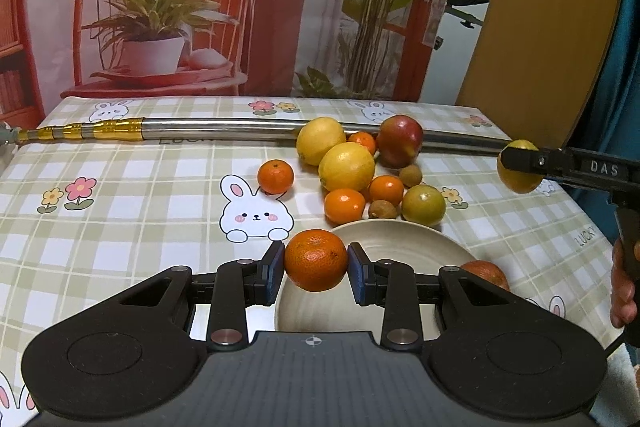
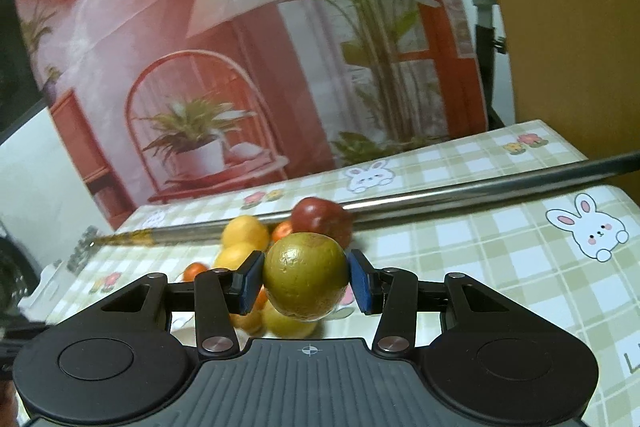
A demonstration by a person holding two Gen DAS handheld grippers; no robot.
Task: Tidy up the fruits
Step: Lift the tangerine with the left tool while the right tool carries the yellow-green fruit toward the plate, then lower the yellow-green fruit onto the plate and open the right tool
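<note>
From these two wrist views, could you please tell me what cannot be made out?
- Cream ceramic plate: left view, near half hidden by left gripper holding orange mandarin.
- Reddish fruit on the plate: mostly covered by the gripper.
- Fruit pile: right view, blurred, blocked by greenish-yellow round fruit.

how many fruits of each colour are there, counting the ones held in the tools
orange fruits: 6, one in the left tool, one partly hidden on the plate
yellow fruits: 2
yellow-green fruits: 2, one in the right tool
red fruit: 1
small brown fruits: 2
total: 13
</note>
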